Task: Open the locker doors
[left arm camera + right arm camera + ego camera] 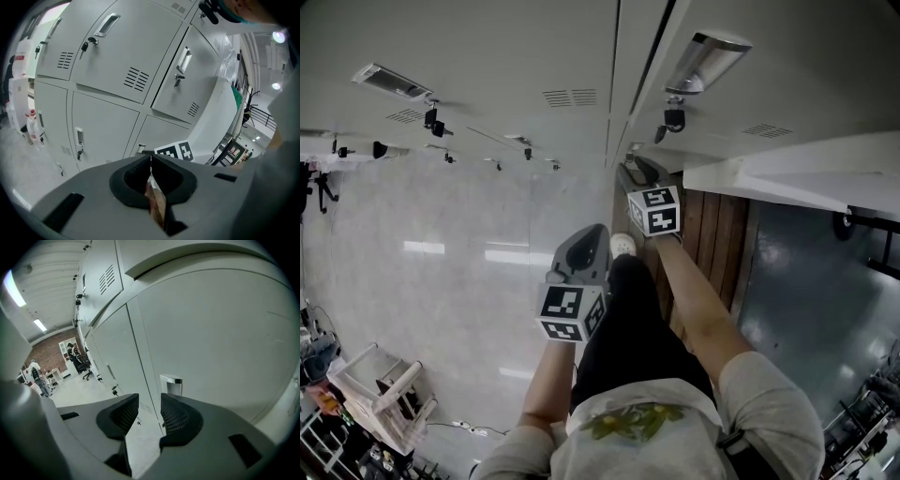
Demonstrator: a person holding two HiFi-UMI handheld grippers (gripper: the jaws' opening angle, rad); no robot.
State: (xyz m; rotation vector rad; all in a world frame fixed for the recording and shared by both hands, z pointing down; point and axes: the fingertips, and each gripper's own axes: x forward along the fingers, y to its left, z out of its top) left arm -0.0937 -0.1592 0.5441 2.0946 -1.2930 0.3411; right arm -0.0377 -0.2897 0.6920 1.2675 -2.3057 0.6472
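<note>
— Grey-white steel fills the upper part of the head view: the locker doors (487,56) run right across it, all flush and shut on the left. Nothing inside them can be seen.

— And on the right?

— A white panel (787,173) juts out from the locker face, with its edge towards the camera. I cannot tell what lies behind it.

— Where are the tools?

— The right gripper (149,401) is close to the lockers. Its jaws stand apart with nothing held, and the seam between two doors runs up through the gap. A chrome handle (171,384) sits just above the right-hand jaw, not touched.

— The left one?

— The left gripper (151,157) hangs back at centre frame. Its jaws are pressed together, with a thin brownish strip in the seam that I cannot identify. Ahead of it are doors with recessed handles and a key (85,46) hanging in a lock at upper left.

— Any room to move?

— The pale glossy floor (441,253) is open across the left of the head view. A white rack (380,394) sits in the lower left corner, well apart.
</note>
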